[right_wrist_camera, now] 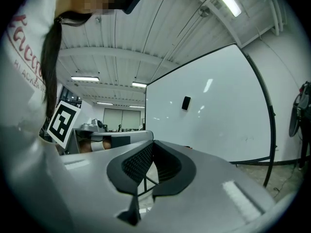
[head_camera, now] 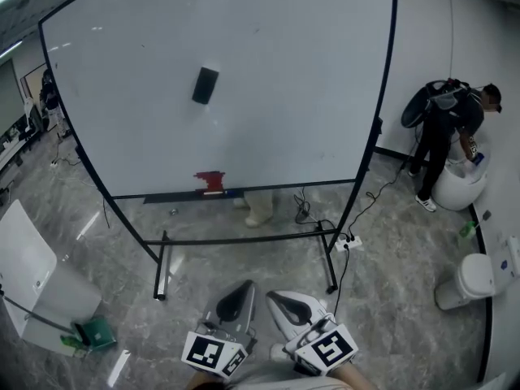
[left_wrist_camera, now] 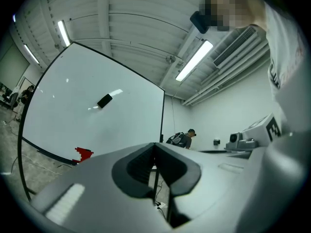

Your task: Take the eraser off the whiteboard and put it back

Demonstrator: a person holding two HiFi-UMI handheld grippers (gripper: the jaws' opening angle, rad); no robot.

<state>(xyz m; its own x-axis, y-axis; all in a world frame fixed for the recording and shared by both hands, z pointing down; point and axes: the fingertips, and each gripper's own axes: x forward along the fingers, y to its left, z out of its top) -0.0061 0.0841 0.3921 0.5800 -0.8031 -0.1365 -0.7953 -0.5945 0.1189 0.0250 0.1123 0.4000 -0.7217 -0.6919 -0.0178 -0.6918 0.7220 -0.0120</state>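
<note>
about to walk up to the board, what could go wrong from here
1. The eraser sits high on the whiteboard. Both the left gripper and right gripper are shut, so reaching in without opening could knock it off.
2. The stand foot and the power strip lie on the floor near the approach, which makes them a trip risk.

The eraser (head_camera: 205,85) sits on the whiteboard (head_camera: 292,96), upper left of centre, with the left gripper (head_camera: 246,286) and right gripper (head_camera: 273,296) side by side before it.
</note>
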